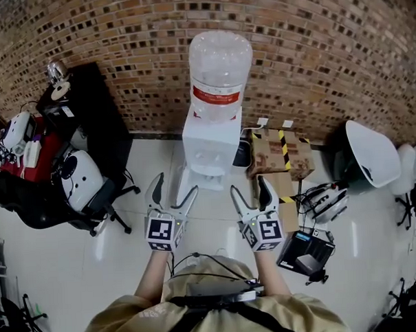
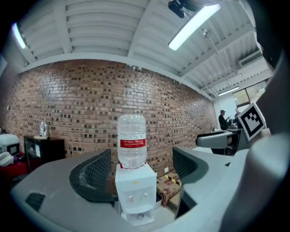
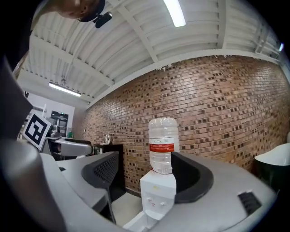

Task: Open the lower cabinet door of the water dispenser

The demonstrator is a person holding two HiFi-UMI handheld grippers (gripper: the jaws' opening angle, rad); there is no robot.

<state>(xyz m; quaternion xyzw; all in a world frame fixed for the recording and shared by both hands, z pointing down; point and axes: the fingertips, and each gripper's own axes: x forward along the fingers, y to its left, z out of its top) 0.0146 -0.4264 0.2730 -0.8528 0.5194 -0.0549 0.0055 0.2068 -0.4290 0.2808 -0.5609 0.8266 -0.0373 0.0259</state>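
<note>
The white water dispenser (image 1: pixel 208 147) stands against the brick wall, with a clear bottle (image 1: pixel 220 72) with a red label on top. I see it from above, so its lower cabinet door is hidden. Both grippers are held level in front of it and well short of it. My left gripper (image 1: pixel 171 189) is open with nothing between its fingers, and so is my right gripper (image 1: pixel 249 189). In the left gripper view the dispenser (image 2: pixel 134 192) shows between the jaws of the left gripper (image 2: pixel 141 168). The right gripper view frames the dispenser (image 3: pixel 158 195) the same way, the gripper bodies covering its lower part.
Taped cardboard boxes (image 1: pixel 282 154) sit right of the dispenser. A black cabinet (image 1: pixel 90 112) and an office chair (image 1: pixel 77 189) stand on the left. A white chair (image 1: pixel 372 153) and a black device with cables (image 1: pixel 307 254) are on the right. The floor is white tile.
</note>
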